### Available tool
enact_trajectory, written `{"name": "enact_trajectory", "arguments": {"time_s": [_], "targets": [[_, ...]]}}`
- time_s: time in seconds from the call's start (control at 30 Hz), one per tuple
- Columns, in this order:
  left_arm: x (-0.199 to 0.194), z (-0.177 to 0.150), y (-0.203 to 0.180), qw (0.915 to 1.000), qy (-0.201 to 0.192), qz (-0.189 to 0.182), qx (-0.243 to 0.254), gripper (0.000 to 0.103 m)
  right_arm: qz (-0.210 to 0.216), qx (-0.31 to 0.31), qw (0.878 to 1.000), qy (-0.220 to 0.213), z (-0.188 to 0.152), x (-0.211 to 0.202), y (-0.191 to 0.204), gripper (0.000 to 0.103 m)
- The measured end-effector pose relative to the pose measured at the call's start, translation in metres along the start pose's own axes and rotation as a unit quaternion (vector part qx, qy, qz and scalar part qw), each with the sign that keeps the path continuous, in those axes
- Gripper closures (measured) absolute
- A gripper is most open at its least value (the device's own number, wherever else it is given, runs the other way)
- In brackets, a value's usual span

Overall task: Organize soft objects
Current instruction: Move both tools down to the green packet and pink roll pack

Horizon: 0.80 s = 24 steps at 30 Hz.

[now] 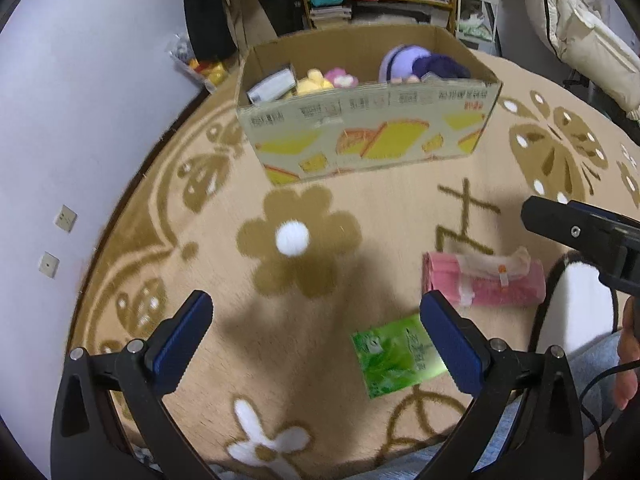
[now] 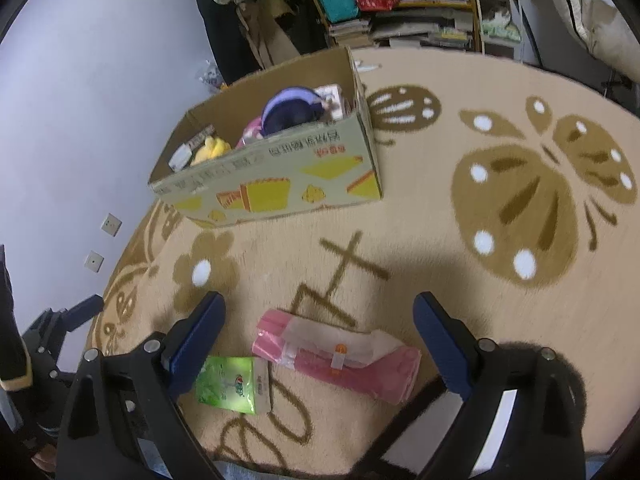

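A pink tissue pack and a green tissue pack lie on the beige carpet. A cardboard box farther back holds a purple plush, a yellow plush and a pink plush. My left gripper is open and empty above the carpet, left of the green pack. My right gripper is open and empty, straddling the pink pack from above. The right gripper also shows in the left wrist view.
The round carpet has brown flower and butterfly patterns. A white wall is on the left. Shelves with books and bags stand behind the box. The person's legs are at the bottom right edge of the left wrist view.
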<state>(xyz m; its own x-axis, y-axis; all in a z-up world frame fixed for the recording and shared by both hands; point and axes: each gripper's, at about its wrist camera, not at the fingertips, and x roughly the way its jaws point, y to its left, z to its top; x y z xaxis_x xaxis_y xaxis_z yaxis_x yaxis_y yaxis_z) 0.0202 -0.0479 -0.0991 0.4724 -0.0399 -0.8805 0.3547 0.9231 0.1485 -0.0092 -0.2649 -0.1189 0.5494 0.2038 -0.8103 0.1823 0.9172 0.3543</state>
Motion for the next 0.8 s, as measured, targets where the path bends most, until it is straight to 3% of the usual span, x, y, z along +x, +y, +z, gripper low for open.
{"name": "enact_trajectory", "arguments": {"time_s": [0.17,0.33,0.8], "targets": [[0.013,-0.005,-0.004,0.9994,0.019,-0.019,-0.021,0.001,-0.005,-0.009,1.000,0.026,-0.004,0.014,0.000,0.004],[0.029,-0.009,-0.008,0.9958,0.045,-0.064,-0.048,0.001,-0.009,-0.005,0.999,0.050,-0.010,0.029,-0.002,0.004],[0.059,-0.018,-0.033,0.9928,0.102,-0.062,-0.007,0.001,-0.018,-0.022,0.994,0.108,-0.019,0.061,0.000,0.004]]}}
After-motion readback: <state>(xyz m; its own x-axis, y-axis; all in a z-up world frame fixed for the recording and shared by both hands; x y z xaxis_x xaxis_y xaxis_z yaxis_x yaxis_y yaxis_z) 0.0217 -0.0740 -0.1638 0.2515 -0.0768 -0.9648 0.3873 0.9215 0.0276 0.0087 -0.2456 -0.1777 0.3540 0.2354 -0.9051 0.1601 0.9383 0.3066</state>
